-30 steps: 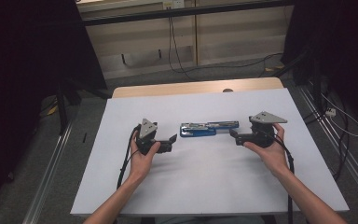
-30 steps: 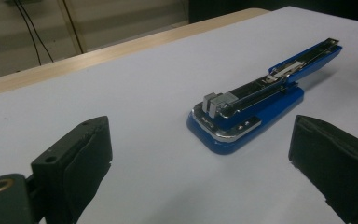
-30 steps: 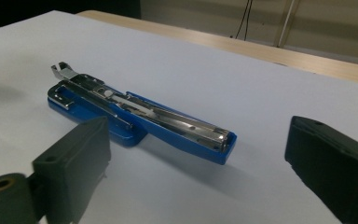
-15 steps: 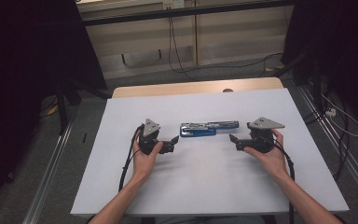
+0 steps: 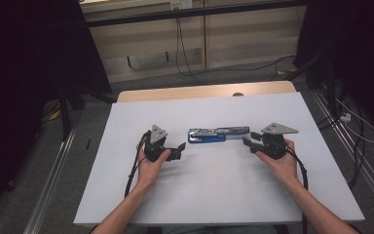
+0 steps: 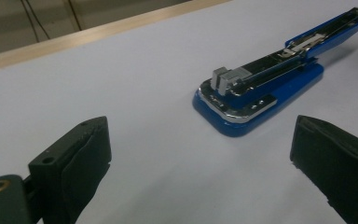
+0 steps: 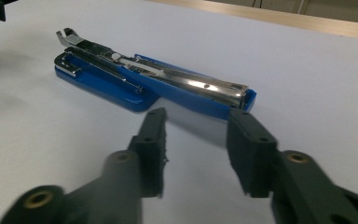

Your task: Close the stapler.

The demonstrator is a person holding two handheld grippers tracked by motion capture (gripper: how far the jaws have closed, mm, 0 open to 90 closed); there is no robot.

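Note:
A blue stapler (image 5: 218, 134) lies folded out flat at the middle of the white table (image 5: 214, 195), its chrome magazine facing up. My left gripper (image 5: 179, 150) rests just left of it, pointing at its base end. In the left gripper view the stapler (image 6: 261, 88) lies ahead and to the right of the wide open left gripper (image 6: 200, 158). My right gripper (image 5: 249, 139) sits at the stapler's right end. In the right gripper view the right gripper (image 7: 198, 140) has just been closing its jaws to a narrower gap, with nothing between them, just short of the stapler (image 7: 154, 79).
A wooden strip (image 5: 204, 91) runs along the table's far edge. Beyond it are cables on the floor (image 5: 253, 68) and pale cabinet fronts. Metal rails (image 5: 53, 170) flank the table. Each gripper trails a black cable (image 5: 135, 165) over the near edge.
The right gripper's jaws have drawn closer together and the hand has shifted slightly toward the near edge. The left gripper and the stapler have stayed put.

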